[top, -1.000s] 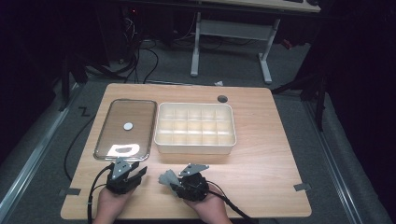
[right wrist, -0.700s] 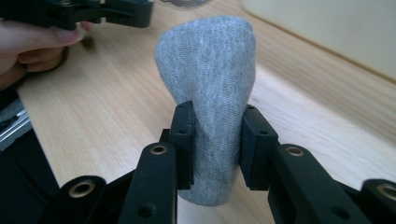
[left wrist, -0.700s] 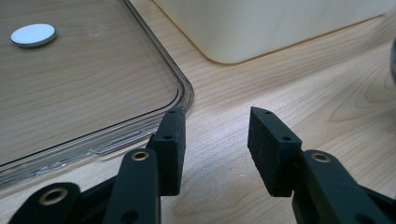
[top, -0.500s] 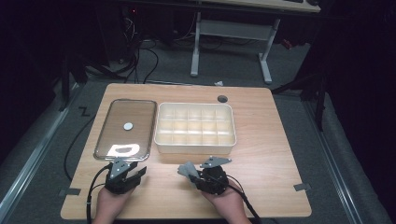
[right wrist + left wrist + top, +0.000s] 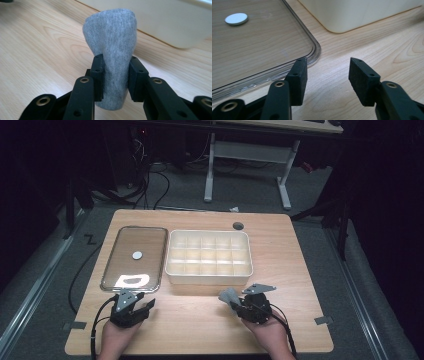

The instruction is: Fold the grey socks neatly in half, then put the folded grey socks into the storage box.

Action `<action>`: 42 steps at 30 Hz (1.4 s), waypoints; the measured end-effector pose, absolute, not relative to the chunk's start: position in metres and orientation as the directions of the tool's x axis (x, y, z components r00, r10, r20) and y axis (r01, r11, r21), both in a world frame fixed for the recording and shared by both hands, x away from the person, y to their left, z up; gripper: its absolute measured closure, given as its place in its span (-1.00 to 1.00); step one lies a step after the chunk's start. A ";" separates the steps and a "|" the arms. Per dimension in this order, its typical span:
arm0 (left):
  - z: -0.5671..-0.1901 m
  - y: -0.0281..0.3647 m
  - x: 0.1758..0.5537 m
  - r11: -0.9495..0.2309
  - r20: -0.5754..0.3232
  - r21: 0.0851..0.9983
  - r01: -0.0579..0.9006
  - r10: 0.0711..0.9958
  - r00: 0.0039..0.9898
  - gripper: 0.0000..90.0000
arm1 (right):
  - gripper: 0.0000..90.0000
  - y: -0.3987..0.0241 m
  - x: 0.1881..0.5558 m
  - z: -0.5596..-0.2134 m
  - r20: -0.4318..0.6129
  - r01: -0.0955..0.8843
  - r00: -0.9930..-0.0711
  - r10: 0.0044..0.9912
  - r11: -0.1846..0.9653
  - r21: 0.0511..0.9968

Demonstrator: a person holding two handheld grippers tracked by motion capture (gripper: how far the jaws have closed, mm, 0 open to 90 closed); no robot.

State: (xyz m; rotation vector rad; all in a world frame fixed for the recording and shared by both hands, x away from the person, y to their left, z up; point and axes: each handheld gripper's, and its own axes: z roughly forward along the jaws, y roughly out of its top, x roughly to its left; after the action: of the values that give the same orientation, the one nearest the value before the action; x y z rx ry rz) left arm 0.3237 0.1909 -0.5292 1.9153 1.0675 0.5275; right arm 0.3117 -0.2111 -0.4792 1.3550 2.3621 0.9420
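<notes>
**Grey sock roll clamped in the right claw, left claw standing apart**

At the left of the worktop [image 5: 200, 325] lies a clear lid [image 5: 135, 257], flat, with a small white disc [image 5: 137, 254] on its middle. Just in front of its near edge sits the left claw [image 5: 142, 304], low over the wood; its jaws have just been opening and stand well apart with nothing between them, one pad [image 5: 298, 75] close beside the lid's rounded corner. Right of the lid, just beside it, stands a cream divider box [image 5: 208, 256], its compartments in rows. In front of the box's right part, the right claw [image 5: 235, 304] is clamped on a rolled grey sock [image 5: 112, 62], which sticks out past the pads [image 5: 98, 72] towards the box and is squeezed at its waist. The sock is held clear above the wood, near the box's front wall but apart from it.
</notes>
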 end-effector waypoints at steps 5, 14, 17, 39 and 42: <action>-0.528 0.196 0.324 -0.243 -0.053 0.845 0.476 0.848 0.527 0.02 | 0.56 -0.227 0.313 -0.475 0.072 0.686 -0.509 0.858 0.354 0.635; -0.528 0.193 0.325 -0.247 -0.042 0.844 0.476 0.854 0.519 -0.05 | 0.57 -0.242 0.317 -0.466 0.078 0.717 -0.478 0.875 0.338 0.609; -0.529 0.194 0.325 -0.242 -0.052 0.843 0.481 0.852 0.521 -0.05 | 0.56 -0.245 0.319 -0.462 0.088 0.725 -0.475 0.876 0.332 0.604; -0.528 0.196 0.327 -0.232 -0.063 0.845 0.481 0.851 0.522 -0.16 | 0.57 -0.248 0.357 -0.401 0.128 0.775 -0.441 0.889 0.305 0.554; -0.527 0.195 0.326 -0.231 -0.066 0.847 0.478 0.847 0.527 -0.16 | 0.57 -0.246 0.368 -0.397 0.120 0.785 -0.438 0.891 0.314 0.534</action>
State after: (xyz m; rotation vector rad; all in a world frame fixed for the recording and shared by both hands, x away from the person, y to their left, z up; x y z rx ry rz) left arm 0.3259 0.1954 -0.5272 1.8788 1.0893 0.5234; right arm 0.3678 -0.2456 -0.3968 1.5406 2.3797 0.7917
